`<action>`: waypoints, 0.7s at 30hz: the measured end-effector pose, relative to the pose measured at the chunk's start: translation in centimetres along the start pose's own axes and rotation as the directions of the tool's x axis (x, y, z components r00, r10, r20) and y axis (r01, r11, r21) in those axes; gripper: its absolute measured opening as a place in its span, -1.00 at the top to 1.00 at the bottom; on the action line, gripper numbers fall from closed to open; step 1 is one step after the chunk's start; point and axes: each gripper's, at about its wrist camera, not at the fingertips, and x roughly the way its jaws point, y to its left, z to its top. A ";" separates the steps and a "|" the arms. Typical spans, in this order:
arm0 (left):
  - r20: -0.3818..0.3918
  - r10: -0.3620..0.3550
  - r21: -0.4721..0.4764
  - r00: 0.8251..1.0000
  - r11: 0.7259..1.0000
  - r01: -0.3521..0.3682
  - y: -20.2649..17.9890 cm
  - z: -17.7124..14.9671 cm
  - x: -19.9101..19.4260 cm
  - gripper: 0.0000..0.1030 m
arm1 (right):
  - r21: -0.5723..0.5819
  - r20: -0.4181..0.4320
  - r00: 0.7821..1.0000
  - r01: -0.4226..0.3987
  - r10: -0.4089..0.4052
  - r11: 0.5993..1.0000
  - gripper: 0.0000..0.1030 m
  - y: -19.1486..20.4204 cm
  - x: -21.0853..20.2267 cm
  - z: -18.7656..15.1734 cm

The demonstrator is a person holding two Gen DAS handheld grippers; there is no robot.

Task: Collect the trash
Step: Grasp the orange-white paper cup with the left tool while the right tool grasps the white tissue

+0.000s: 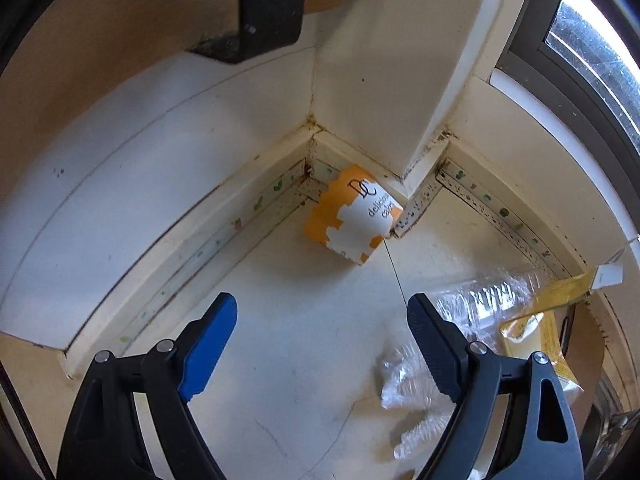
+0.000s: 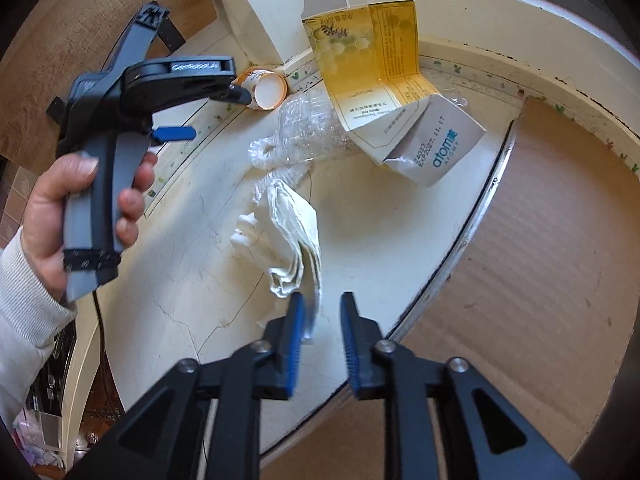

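**Orange cup in the corner, tissue let go by the box**

Blue pads first. On the right gripper (image 2: 322, 308) they stand partly apart, with the lower tail of the crumpled white tissue (image 2: 288, 232) hanging just by the left pad. I can't tell if it touches, but nothing is pinched, so I'd call it released. That tissue lies on the cream floor (image 2: 192, 320), right beside the cardboard box (image 2: 540, 260) at about 3 o'clock, not in it, so it may need another go.

Further out in the right wrist view: clear crinkled plastic wrap (image 2: 296, 136) at 12 o'clock from the tissue, then the opened yellow honeycomb carton (image 2: 360, 52) leaning by the skirting.

The left gripper (image 1: 320, 312) has its jaws spread wide and holds nothing. Its target, I reckon, is the orange-and-white paper cup (image 1: 354, 216), lying on its side tucked into the wall corner at 12 o'clock, a bit beyond the fingertips.

To do it well: come in low and straddle the cup across its round body. A thin paper wall crushes easily, so squeeze gently. The skirting leaves little room for the far finger, so maybe nudge the cup out first.
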 end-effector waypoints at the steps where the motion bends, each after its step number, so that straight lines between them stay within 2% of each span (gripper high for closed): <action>1: 0.025 0.023 0.025 0.999 0.999 -0.024 -0.4 0.3 0.1 -0.67 | -0.006 0.003 1.000 -0.005 0.005 1.000 0.29 0.1 -0.1 -0.1; 5: 0.120 0.099 0.135 0.988 0.984 -0.115 -2.3 1.3 0.8 -0.67 | -0.029 0.018 1.000 -0.018 0.019 0.999 0.27 0.4 -0.4 -0.2; 7: 0.163 0.140 0.204 0.977 0.964 -0.172 -3.4 1.7 1.4 -0.67 | -0.039 0.022 1.000 -0.006 0.007 0.999 0.27 0.5 -0.4 -0.3; 12: 0.205 0.176 0.302 0.963 0.924 -0.234 -5.1 2.5 3.3 -0.66 | -0.016 0.030 0.999 -0.038 0.039 0.999 0.27 0.0 -0.5 -0.3; 14: 0.210 0.181 0.320 0.961 0.916 -0.242 -5.4 2.7 3.9 -0.62 | -0.009 0.033 0.998 -0.046 0.046 0.999 0.20 -0.2 -0.7 -0.6; 16: 0.188 0.169 0.342 0.968 0.912 -0.226 -5.5 3.0 4.7 -0.27 | 0.001 0.039 0.998 -0.052 0.052 0.999 0.07 -0.5 -0.7 -0.7; 17: 0.174 0.165 0.349 0.971 0.911 -0.217 -5.5 3.0 5.1 -0.15 | 0.011 0.040 0.998 -0.058 0.057 0.998 0.07 -0.7 -0.7 -0.7; 18: 0.152 0.164 0.357 0.975 0.910 -0.209 -5.5 3.0 5.6 0.06 | 0.019 0.039 0.997 -0.063 0.062 0.998 0.06 -0.9 -0.7 -0.7; 20: 0.156 0.158 0.351 0.975 0.914 -0.204 -5.3 3.0 5.8 0.13 | 0.037 0.039 0.996 -0.080 0.079 0.996 0.06 -1.3 -0.6 -0.8; 21: 0.153 0.148 0.347 0.977 0.918 -0.194 -5.1 3.0 5.8 0.23 | 0.043 0.040 0.996 -0.082 0.081 0.996 0.05 -1.3 -0.5 -0.7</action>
